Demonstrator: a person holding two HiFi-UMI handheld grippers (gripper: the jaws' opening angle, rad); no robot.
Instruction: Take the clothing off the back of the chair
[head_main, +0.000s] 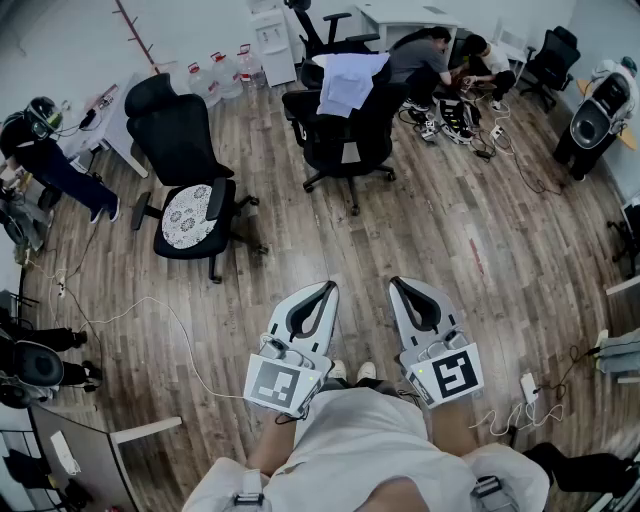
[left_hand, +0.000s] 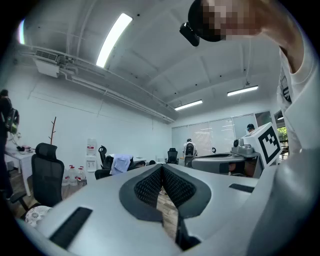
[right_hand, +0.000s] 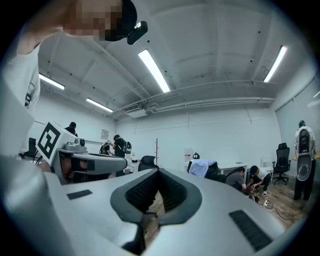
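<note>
A black mesh office chair (head_main: 345, 135) stands across the room, a pale blue shirt (head_main: 350, 80) draped over its back. Well short of that chair, the left gripper (head_main: 322, 292) and the right gripper (head_main: 404, 288) are closed and empty (the approach likely comes next, then opening). Only the head view shows the gap; the gripper views show the jaws meeting.

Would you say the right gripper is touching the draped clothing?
Apart: the head view shows open floor between the right gripper and the clothing on the chair.
</note>
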